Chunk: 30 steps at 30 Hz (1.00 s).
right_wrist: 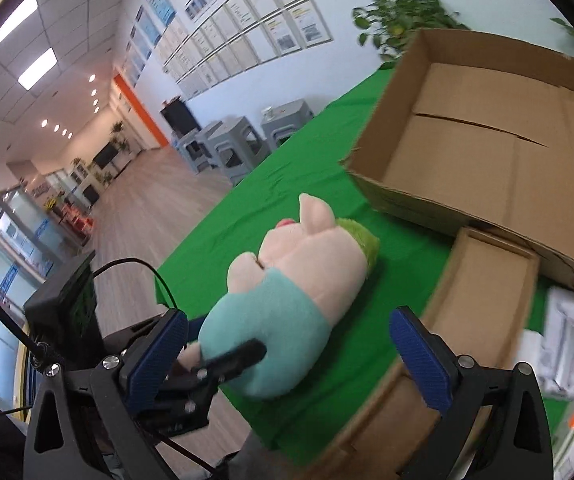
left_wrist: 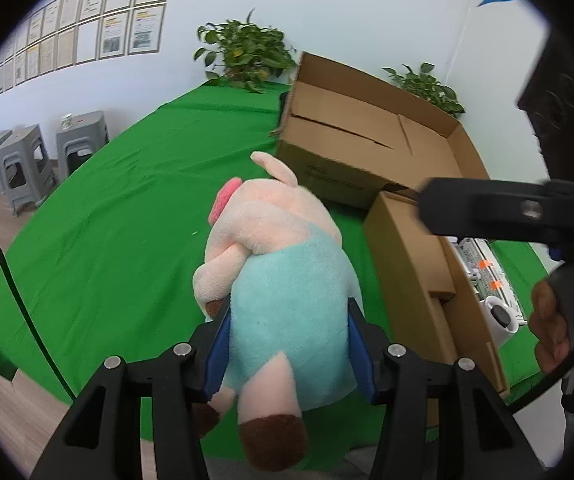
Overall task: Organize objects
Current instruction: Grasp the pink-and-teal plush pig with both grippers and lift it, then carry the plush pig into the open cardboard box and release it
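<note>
Blue pads line the jaws of the left gripper [left_wrist: 289, 344], and they press on both sides of the plush pig [left_wrist: 283, 280] at its mint-green body. The toy points away from the left wrist camera, its brown-tipped leg nearest the lens and its pink snout and ear farthest out, over the green cloth of the desk [left_wrist: 107, 220]. In the right wrist view the same plush pig [right_wrist: 287, 300] shows a tuft of yellow-green on its head, and a black finger [right_wrist: 243, 356] of the left gripper lies against its mint body.

The right gripper [right_wrist: 295, 352] has its jaws spread wide with nothing between the blue pads; it hangs just beside the toy, above the near edge of the desk [right_wrist: 327, 184]. From the left wrist view its black body [left_wrist: 499, 212] crosses the right side, with the person's hand [left_wrist: 551, 328] below it.

Just right of the pig sits a small cardboard box [left_wrist: 407, 272], open at the top, touching a larger open cardboard box [left_wrist: 367, 136] behind it. Right of the small box lie white packaged items [left_wrist: 491, 280] with orange tabs.

Farther off, two potted plants [left_wrist: 247, 56] stand at the back of the desk. Grey stools [left_wrist: 27, 160] stand on the wooden floor at left, below a wall of framed papers [left_wrist: 87, 24].
</note>
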Tool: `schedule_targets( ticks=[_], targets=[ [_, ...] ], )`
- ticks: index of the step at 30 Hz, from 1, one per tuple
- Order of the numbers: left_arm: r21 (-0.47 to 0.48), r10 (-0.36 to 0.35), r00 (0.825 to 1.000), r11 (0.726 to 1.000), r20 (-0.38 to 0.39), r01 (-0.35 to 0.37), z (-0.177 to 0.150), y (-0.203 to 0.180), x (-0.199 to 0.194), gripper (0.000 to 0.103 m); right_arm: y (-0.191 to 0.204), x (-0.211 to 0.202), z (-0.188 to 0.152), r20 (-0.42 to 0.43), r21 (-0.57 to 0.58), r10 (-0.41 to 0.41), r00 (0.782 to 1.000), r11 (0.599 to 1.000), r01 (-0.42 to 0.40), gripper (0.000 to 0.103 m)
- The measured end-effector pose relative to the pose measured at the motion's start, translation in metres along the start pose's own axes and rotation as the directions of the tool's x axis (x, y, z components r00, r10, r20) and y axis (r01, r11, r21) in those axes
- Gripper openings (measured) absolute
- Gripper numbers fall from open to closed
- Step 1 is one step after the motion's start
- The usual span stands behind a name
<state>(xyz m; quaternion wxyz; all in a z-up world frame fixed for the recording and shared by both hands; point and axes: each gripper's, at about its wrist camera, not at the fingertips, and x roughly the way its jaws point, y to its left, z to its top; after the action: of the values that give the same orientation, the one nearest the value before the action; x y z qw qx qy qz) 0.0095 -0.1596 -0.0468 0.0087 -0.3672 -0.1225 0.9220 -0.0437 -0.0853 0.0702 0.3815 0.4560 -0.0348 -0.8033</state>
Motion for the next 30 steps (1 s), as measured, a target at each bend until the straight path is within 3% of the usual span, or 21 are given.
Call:
schedule_targets(
  ticks=[7, 11, 22, 30],
  targets=[
    [-0.048, 0.003, 1.0, 0.999, 0.004, -0.003, -0.014, 0.017, -0.012, 0.05, 0.025, 0.081, 0.008, -0.212, 0.009, 0.023, 0.977, 1.0, -0.022, 0.093],
    [-0.058, -0.014, 1.0, 0.998, 0.014, 0.015, -0.015, 0.021, -0.012, 0.05, 0.032, 0.096, 0.005, -0.247, 0.018, 0.036, 0.968, 0.999, -0.033, 0.091],
    [0.002, -0.008, 0.999, 1.0, 0.036, 0.008, -0.016, 0.012, -0.017, 0.046, 0.058, 0.087, -0.001, -0.142, -0.059, -0.068, 0.987, 0.996, 0.061, 0.066],
    [0.083, -0.048, 0.992, 0.996, 0.117, 0.038, 0.014, -0.015, -0.026, 0.046, 0.065, 0.046, 0.021, 0.014, -0.083, -0.126, 0.992, 0.988, 0.127, 0.061]
  ],
)
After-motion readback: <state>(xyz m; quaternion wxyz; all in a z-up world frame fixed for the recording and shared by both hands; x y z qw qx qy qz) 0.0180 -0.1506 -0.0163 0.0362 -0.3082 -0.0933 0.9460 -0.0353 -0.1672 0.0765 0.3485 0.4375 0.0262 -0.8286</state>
